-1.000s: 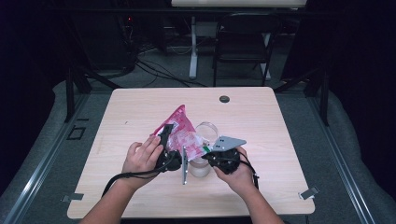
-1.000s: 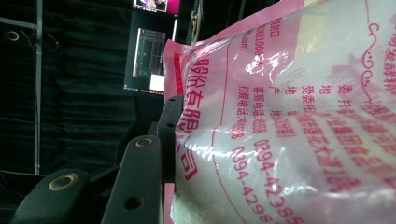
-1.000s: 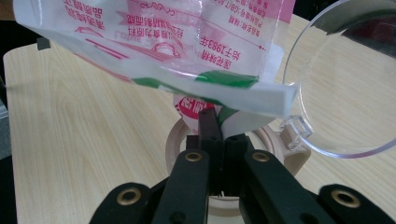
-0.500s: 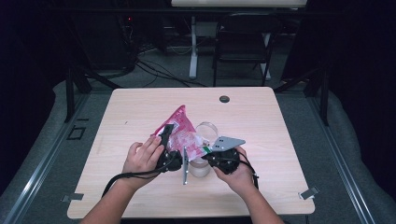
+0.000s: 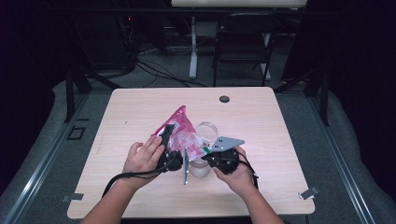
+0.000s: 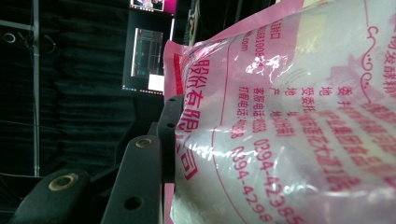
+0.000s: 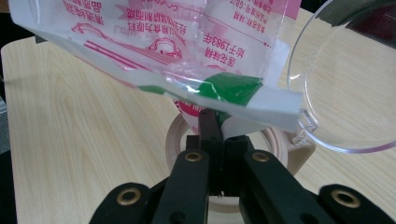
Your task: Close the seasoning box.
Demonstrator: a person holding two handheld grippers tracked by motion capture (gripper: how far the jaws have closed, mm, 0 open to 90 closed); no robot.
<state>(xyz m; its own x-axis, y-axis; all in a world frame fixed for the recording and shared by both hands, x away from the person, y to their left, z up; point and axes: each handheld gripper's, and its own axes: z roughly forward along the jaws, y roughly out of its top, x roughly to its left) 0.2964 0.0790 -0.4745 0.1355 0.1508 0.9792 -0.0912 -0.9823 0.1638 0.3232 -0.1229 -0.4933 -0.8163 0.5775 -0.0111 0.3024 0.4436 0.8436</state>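
Observation:
A pink and clear printed plastic bag point(image 5: 180, 128) is held up over the middle of the table. My left gripper point(image 5: 166, 134) points up along the bag's left side and is shut on it. In the left gripper view the bag point(image 6: 299, 121) presses against my black finger point(image 6: 142, 182) and hides the other one. My right gripper point(image 7: 211, 122) is shut on the bag's lower edge point(image 7: 224, 100), beside a green patch. Under it sits a jar with a pale wooden rim point(image 7: 180, 140). Its clear round lid point(image 7: 348, 93) stands open.
A thin grey metal utensil point(image 5: 185, 166) lies on the wooden table point(image 5: 261, 121) between my hands, left of the jar point(image 5: 200, 167). A small black disc point(image 5: 224, 99) sits near the far edge. A chair point(image 5: 243, 44) stands beyond the table.

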